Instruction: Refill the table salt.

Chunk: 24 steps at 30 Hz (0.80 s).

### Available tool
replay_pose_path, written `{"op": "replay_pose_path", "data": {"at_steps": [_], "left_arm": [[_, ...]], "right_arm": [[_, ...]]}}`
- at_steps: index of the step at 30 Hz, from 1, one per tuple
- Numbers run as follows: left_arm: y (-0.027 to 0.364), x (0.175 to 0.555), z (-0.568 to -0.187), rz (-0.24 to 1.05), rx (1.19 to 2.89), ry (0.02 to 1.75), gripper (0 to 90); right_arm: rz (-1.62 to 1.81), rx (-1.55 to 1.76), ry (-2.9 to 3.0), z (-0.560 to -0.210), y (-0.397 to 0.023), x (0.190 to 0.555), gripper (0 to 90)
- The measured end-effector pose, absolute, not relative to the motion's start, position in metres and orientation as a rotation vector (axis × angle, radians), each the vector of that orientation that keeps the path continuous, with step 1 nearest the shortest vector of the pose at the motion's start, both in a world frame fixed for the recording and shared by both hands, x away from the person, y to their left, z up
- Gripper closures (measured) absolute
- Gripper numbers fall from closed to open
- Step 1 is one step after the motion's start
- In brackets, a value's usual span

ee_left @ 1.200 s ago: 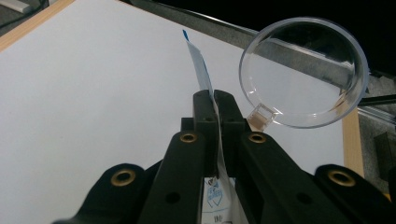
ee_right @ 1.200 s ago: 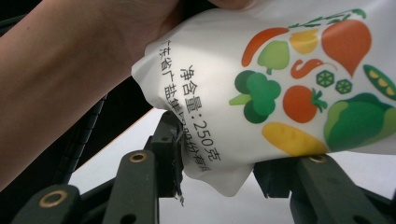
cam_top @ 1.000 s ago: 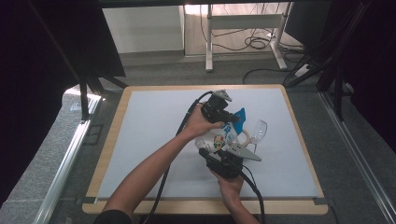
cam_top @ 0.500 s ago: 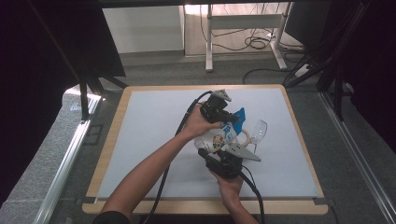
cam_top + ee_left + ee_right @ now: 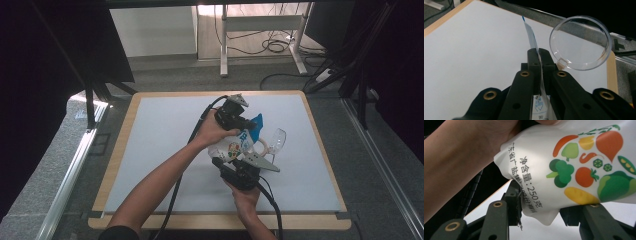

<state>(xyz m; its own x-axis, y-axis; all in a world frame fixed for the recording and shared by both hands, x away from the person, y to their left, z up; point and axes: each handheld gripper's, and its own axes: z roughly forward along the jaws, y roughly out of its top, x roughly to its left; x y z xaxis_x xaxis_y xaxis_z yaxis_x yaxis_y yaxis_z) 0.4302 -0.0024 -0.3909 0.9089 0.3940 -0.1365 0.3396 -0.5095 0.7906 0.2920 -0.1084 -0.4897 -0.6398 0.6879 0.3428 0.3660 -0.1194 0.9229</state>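
Observation:
A white pouch (image 5: 231,148) printed with vegetables and a blue top (image 5: 254,123) is held up over the middle of the white mat. My left gripper (image 5: 248,126) is shut on the pouch's thin top edge (image 5: 532,36), its jaws pressed together on it (image 5: 539,59). My right gripper (image 5: 235,159) comes from the near side and is shut on the pouch's lower end (image 5: 541,213), which bulges down between its jaws. The pouch (image 5: 579,167) looms large in the right gripper view, with a forearm (image 5: 461,162) beside it. A clear round cup (image 5: 580,43) sits just past the pouch.
The clear cup (image 5: 277,140) rests on the white mat (image 5: 160,130), right of the grippers. A wooden table rim (image 5: 120,145) frames the mat. Black cables (image 5: 192,135) trail from both grippers toward the near edge. Desk legs and floor cables (image 5: 272,45) lie beyond the table.

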Motion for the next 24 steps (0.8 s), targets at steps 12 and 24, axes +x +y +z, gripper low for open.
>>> {"op": "replay_pose_path", "data": {"at_steps": [12,24], "left_arm": [[-0.0068,0.4336,-0.3904,0.067,2.163,0.518,89.7],[-0.0103,0.4347,-0.3937,0.056,2.177,0.518,89.7]], "right_arm": [[1.834,1.197,1.864,-0.4898,-0.1086,0.2942,57.9],[1.824,1.202,1.876,-0.4914,-0.1101,0.2952,58.3]]}}
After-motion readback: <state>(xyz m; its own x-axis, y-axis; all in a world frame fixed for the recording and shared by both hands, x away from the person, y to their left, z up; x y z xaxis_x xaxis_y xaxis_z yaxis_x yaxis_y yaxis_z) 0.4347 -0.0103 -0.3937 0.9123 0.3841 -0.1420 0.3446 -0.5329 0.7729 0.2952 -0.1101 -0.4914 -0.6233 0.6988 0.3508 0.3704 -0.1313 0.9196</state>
